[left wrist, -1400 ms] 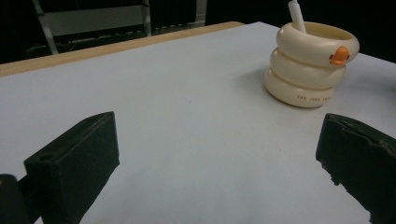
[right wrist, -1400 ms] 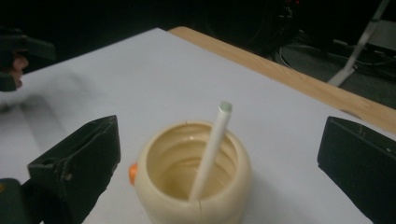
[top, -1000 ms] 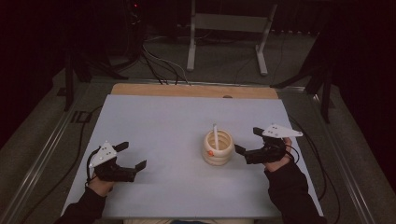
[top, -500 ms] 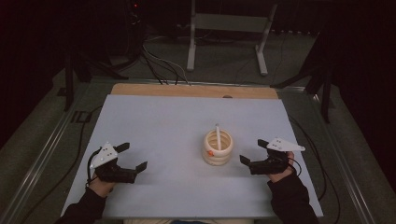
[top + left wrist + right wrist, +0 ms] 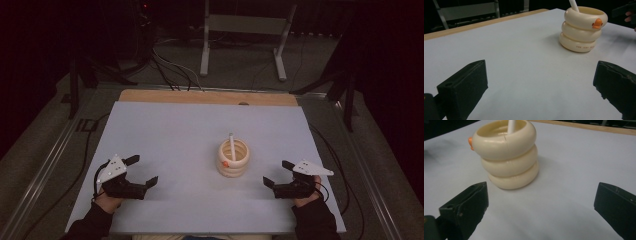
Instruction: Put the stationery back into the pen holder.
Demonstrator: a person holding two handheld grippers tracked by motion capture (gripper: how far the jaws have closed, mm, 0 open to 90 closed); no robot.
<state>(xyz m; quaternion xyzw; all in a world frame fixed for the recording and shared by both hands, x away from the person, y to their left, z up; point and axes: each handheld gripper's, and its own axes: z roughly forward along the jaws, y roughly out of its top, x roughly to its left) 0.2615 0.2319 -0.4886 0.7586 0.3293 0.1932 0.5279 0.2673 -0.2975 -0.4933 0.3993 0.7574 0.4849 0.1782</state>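
A cream holder made of three stacked rings (image 5: 233,159) (image 5: 583,28) (image 5: 507,153) stands on the pale table (image 5: 180,135), right of centre. It has a small orange beak on its side, and a white stick (image 5: 231,141) rises out of it. My left gripper (image 5: 141,172) rests low at the front left of the table, open and empty, well apart from the holder. At the front right my right gripper (image 5: 278,173) is open too, with nothing between its jaws, a short way right of and nearer than the holder.
A wooden strip (image 5: 207,97) runs along the table's far edge. Beyond it are a metal stand (image 5: 242,35) and cables (image 5: 167,70) on the dark floor. Rails (image 5: 45,165) flank the table on both sides.
My right gripper has drawn back from beside the holder toward the table's front right and sunk lower. The left gripper has stayed put. The holder has not moved.
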